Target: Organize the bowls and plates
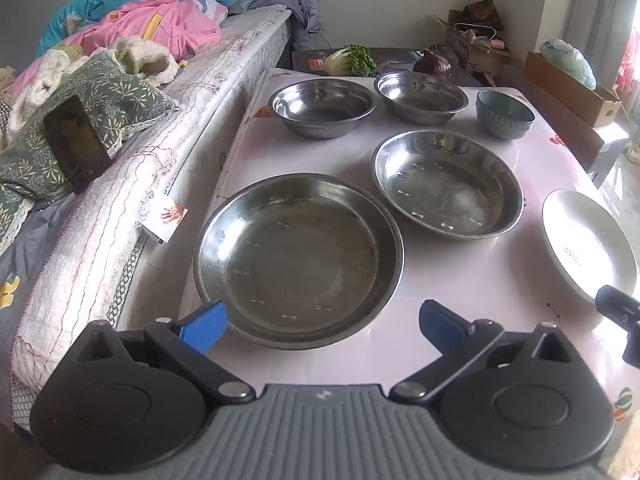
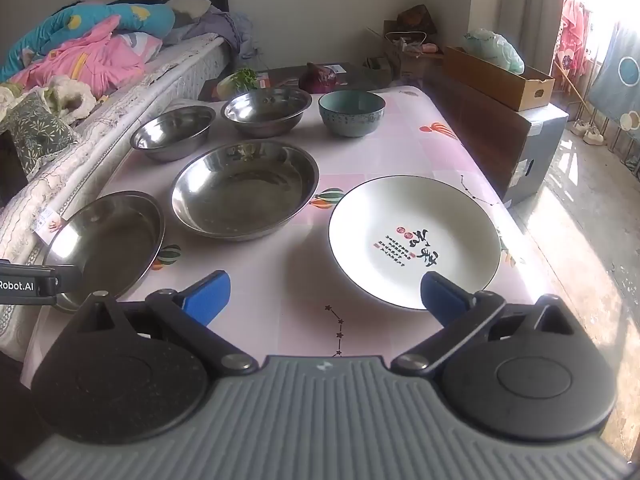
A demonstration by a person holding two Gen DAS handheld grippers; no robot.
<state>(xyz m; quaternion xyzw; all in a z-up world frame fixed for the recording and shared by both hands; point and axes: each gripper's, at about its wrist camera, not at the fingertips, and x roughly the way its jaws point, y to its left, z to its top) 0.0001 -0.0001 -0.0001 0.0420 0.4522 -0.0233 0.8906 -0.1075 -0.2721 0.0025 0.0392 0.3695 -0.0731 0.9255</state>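
Nothing looks stacked yet: steel dishes point(image 1: 298, 260) and bowls point(image 1: 322, 108) sit apart along the table's point(image 2: 400, 152) bed-side edge, white plate point(image 2: 414, 240) near its front; left gripper point(image 1: 322, 322) and right gripper point(image 2: 324, 294) gape empty

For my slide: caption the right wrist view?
Open right gripper above table, near white plate; steel bowls beyond.

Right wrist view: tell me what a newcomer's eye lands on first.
The white plate with black calligraphy stands out, on the pink tablecloth just ahead of the open right gripper. To its left lie two wide steel pans, with two steel bowls and a teal bowl at the far edge. Bright pink and blue bedding fills the bed beyond.
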